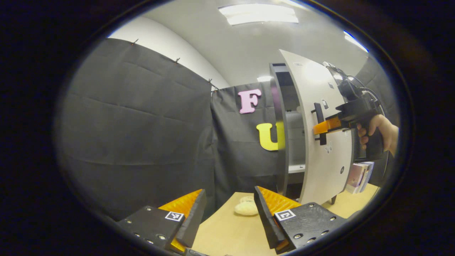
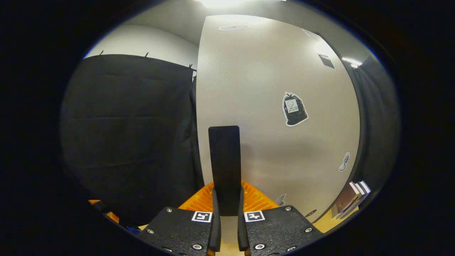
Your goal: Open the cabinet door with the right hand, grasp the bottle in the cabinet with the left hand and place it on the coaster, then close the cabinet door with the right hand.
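Your right gripper (image 2: 226, 209) has its jaws clamped on the door handle (image 2: 224, 167), cabinet door (image 2: 270, 106) ajar; left gripper (image 1: 229, 213) jaws gape over the surface (image 1: 227, 231) (books (image 1: 359, 176) beside the cabinet).

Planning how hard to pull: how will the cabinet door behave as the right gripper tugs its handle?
The cabinet door looks like a stiff flat panel, so it should probably swing, not flex. The slim handle, clamped between the right gripper fingers, could slip if tugged sharply.
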A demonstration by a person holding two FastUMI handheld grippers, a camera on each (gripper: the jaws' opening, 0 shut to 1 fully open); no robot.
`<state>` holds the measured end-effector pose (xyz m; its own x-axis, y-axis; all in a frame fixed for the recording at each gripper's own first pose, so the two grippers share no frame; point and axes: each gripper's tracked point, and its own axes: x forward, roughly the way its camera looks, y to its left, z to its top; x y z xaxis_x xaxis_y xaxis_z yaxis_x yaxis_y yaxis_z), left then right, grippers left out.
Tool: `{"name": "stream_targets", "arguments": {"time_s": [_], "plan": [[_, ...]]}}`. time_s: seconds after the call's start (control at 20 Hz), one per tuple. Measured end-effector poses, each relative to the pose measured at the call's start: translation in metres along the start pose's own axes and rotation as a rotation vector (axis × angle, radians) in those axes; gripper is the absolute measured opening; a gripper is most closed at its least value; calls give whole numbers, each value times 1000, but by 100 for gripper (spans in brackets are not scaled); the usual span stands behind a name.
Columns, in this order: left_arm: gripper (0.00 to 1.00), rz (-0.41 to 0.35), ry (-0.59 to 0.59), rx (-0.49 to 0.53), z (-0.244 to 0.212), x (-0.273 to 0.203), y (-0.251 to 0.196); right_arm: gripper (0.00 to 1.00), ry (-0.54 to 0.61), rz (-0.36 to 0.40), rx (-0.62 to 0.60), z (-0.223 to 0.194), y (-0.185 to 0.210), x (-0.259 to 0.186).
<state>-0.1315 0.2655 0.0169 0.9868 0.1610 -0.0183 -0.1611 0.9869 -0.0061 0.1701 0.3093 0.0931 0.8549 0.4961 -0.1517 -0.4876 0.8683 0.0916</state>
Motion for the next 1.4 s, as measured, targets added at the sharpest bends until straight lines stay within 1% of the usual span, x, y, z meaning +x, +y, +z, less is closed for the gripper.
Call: {"name": "stream_targets", "arguments": {"time_s": [0.15,0.2,0.25,0.3,0.35,0.4,0.5,0.55,0.6,0.65,0.7,0.75,0.8,0.85,1.3,1.35,1.4], "plan": [[77,-11,-11,14,2,0,-2,19,0,21,2,-1,-2,-3],[80,-16,-17,16,3,-1,-5,17,1,27,3,-2,-4,-6],[80,-21,-22,19,5,0,-8,19,1,32,2,-2,-6,-8],[77,-23,-26,22,6,-1,-8,19,0,38,1,-2,-6,-10],[80,-28,-28,24,7,-1,-9,19,1,42,2,-2,-7,-13],[72,-33,-30,25,8,-2,-11,19,1,47,3,-2,-7,-17],[81,-43,-32,26,8,-2,-15,19,2,54,6,-2,-9,-23],[81,-47,-33,27,8,-2,-17,19,1,57,4,-2,-10,-26],[77,-52,-32,27,8,-2,-19,19,0,60,4,-2,-11,-28],[81,-59,-33,28,8,-3,-21,19,-1,62,3,-2,-13,-31],[81,-65,-35,31,9,-4,-21,17,-2,64,0,-2,-14,-34],[77,-70,-37,34,9,-5,-23,19,-3,65,0,-3,-16,-37],[77,-76,-38,35,11,-6,-25,19,-4,65,0,-3,-18,-39],[81,-84,-38,35,11,-6,-28,19,-5,63,1,-3,-20,-41],[81,-162,-24,18,9,-12,-51,18,-5,27,8,-4,-36,-61],[77,-170,-22,16,9,-13,-53,18,-5,22,11,-4,-38,-63],[81,-177,-22,13,9,-13,-55,19,-7,15,13,-4,-39,-64]]}}
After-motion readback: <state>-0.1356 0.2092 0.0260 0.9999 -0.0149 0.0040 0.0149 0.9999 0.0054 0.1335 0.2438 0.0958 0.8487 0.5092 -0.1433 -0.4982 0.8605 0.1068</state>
